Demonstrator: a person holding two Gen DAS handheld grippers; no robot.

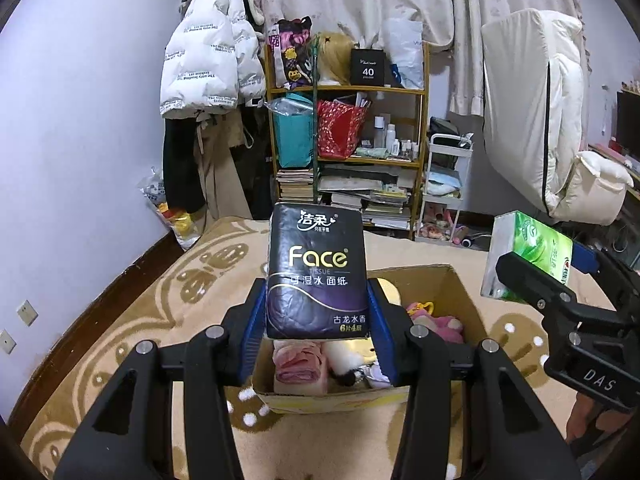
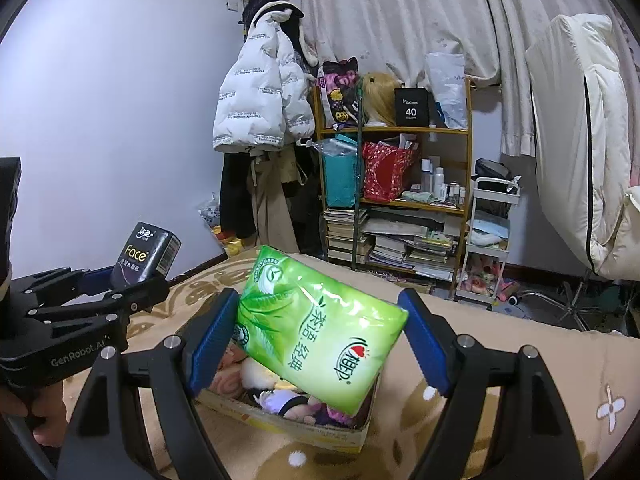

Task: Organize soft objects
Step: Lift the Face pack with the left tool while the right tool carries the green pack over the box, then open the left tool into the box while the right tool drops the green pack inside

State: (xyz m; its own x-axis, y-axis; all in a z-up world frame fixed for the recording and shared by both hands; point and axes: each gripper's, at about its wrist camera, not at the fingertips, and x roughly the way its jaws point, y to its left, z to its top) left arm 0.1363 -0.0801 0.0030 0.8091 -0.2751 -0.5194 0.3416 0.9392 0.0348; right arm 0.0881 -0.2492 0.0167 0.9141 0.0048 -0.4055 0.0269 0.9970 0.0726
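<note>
Black tissue pack [image 1: 318, 272] clamped upright in left gripper [image 1: 318, 330] above cardboard box [image 1: 452, 284]. Green tissue pack [image 2: 316, 332] pinched by right gripper [image 2: 320, 340], tilted over box. Packs best lowered flat onto plush toys [image 1: 436, 322] before release.

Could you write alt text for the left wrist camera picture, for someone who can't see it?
The left gripper clamps a black tissue pack above an open cardboard box of soft toys on a beige bedspread. At right, the right gripper holds a green tissue pack.
</note>
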